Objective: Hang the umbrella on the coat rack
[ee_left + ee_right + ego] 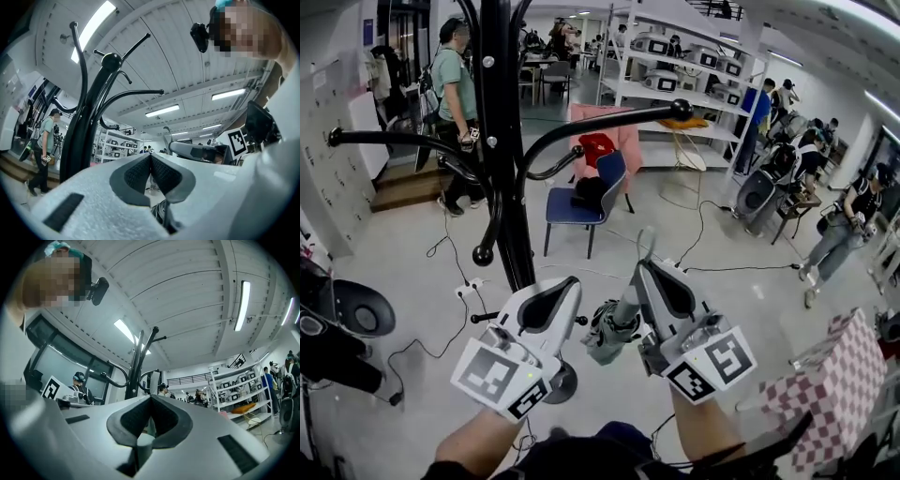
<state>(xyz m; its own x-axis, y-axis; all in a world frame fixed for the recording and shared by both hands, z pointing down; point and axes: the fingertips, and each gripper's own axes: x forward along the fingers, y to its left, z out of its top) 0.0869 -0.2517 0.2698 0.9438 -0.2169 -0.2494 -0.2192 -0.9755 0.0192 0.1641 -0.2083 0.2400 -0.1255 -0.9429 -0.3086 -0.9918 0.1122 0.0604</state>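
The black coat rack (511, 187) stands right in front of me, one curved arm ending in a ball (680, 110) up to the right. A folded grey-green umbrella (611, 336) hangs low between my two grippers. My right gripper (643, 274) is shut on the umbrella's pale handle (145, 442), and the thin wrist loop (646, 242) sticks up past its jaw tips. My left gripper (573, 285) is shut with nothing between its jaws, just left of the umbrella and beside the pole. The left gripper view shows the rack (86, 126) and umbrella cloth (161, 213) below the jaws.
The rack's round base (561, 384) sits by my feet. A blue chair (581, 202) with a dark bundle stands behind the rack, white shelves (675, 89) farther back. A checked cloth (825, 384) lies at the right, a black stool (361, 309) at the left. People stand around; cables cross the floor.
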